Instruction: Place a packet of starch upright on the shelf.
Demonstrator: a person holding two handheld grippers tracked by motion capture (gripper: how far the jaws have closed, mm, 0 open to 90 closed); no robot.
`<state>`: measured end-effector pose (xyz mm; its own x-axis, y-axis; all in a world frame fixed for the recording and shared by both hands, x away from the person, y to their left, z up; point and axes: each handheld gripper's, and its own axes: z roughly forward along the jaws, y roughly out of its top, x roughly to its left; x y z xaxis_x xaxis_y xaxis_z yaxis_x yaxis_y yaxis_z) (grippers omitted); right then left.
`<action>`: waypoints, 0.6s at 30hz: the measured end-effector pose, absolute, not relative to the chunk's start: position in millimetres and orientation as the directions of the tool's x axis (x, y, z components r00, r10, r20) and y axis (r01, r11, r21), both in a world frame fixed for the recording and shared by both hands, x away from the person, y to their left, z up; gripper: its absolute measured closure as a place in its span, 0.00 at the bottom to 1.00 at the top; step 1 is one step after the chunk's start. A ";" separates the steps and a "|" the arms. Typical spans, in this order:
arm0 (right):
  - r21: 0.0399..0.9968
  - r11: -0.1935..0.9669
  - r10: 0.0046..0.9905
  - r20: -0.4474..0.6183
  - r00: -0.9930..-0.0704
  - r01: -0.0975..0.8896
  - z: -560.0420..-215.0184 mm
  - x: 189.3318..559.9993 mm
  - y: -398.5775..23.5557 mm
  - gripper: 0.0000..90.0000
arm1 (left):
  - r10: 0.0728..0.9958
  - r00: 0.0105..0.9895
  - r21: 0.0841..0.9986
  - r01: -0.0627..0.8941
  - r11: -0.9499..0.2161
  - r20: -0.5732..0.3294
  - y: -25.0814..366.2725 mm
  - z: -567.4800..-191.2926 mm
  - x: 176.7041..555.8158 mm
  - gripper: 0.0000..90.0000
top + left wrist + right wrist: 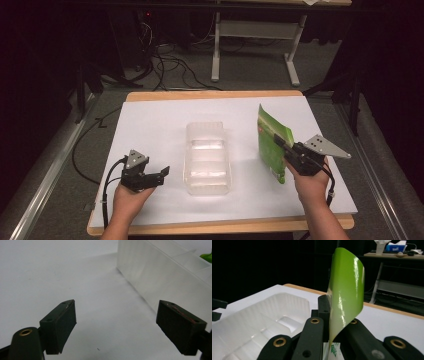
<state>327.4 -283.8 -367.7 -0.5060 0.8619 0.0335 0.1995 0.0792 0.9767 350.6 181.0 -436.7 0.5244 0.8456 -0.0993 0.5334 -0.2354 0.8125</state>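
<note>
The green pouch point(271, 145) is the thing in play here, held up on edge over the right side of the desk point(150, 120), closer to the near-right corner than the far one. The right gripper point(286, 148) has its fingers clamped on the pouch's edge; in the right gripper view the glossy green film point(345, 295) curls up out of the closed fingers, so it looks like a thin, floppy bag that bends under its own weight. My guess is it's pinched at the side so it can be swung over and dropped flat into the clear plastic tray point(207, 157), which sits in the middle of the desk, long side running front to back, just left of the pouch.

The left gripper point(161, 174) rests near the front-left edge, fingers point(58, 326) spread wide and holding nothing, pointing at the tray's wall point(160, 275). Probably parked there to steady the tray if it slides.

Nothing sits between pouch and tray, so the tray's raised rim is the only real obstacle.
</note>
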 end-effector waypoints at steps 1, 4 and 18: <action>0.977 0.079 0.862 0.034 -0.506 0.200 -367.7 327.4 -283.8 1.00 | 0.846 0.524 0.812 0.533 -0.235 -0.099 181.0 -436.7 350.6 0.19; 0.979 0.083 0.847 0.030 -0.530 0.188 -363.5 332.2 -270.5 1.00 | 0.846 0.524 0.813 0.533 -0.235 -0.099 181.8 -436.9 350.5 0.19; 0.968 0.120 0.836 0.022 -0.548 0.222 -372.5 340.1 -245.9 1.00 | 0.844 0.526 0.816 0.529 -0.233 -0.100 182.6 -436.1 348.7 0.19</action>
<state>340.1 -245.9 -372.5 -0.5480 0.8362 0.0222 0.2223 0.1200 0.9676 348.7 182.6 -436.1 0.5263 0.8444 -0.1000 0.5291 -0.2331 0.8159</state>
